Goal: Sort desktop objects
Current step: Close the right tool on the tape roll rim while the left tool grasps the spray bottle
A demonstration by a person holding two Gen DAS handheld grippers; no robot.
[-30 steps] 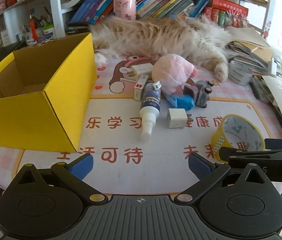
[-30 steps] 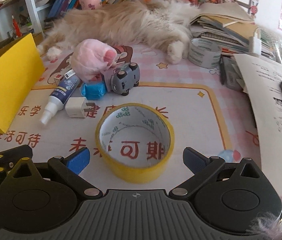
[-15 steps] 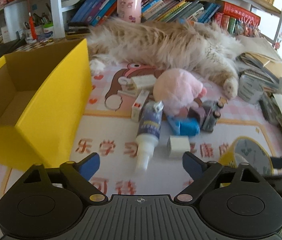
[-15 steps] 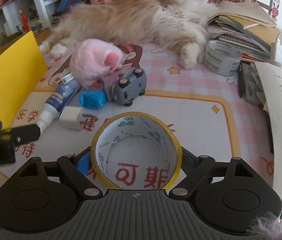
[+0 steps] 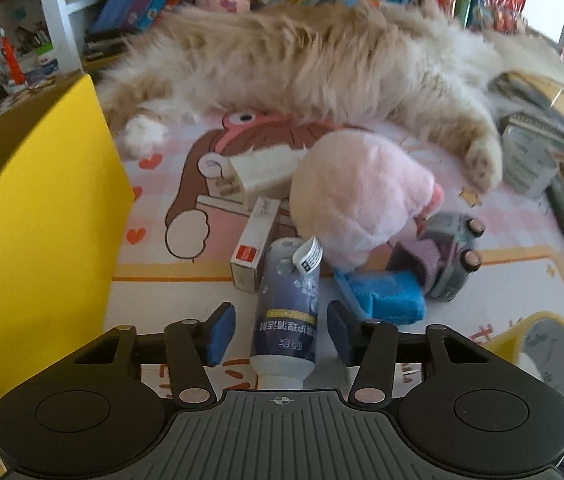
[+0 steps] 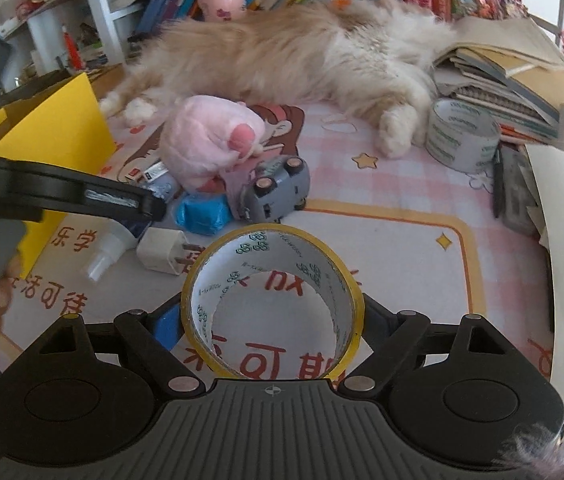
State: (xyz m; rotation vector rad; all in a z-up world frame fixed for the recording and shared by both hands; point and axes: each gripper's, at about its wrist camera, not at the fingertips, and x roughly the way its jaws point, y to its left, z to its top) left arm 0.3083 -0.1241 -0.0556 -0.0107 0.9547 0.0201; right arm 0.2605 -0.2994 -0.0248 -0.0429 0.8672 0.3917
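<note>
- Left wrist view: the spray bottle (image 5: 288, 312) lies flat on the mat between the two blue pads of the left gripper (image 5: 281, 334). It is purple-blue with a white neck that points back at the camera, and a small white tag peels up at its far end.
- The left gripper's jaws are closing in on the bottle, but a thin gap shows on each side, so the pads are not pressing it.
- Just past the pads on the right lies a blue cloth (image 5: 386, 298). On the left, touching the bottle, is a small white box (image 5: 254, 250).
- Farther off sit a pink plush toy (image 5: 358, 200) and a grey toy car (image 5: 446, 254) tipped on its side.
- A yellow box (image 5: 42, 216) stands on the far left.
- A fluffy cat (image 5: 314, 60) lies across the back of the desk.
- Right wrist view: the yellow tape roll (image 6: 272, 300) has a white inside with green marks. It sits between the arms of the right gripper (image 6: 272, 322), which hold it on both sides, spread fairly wide.
- A white plug (image 6: 162, 250) lies ahead to the left of that gripper.
</note>
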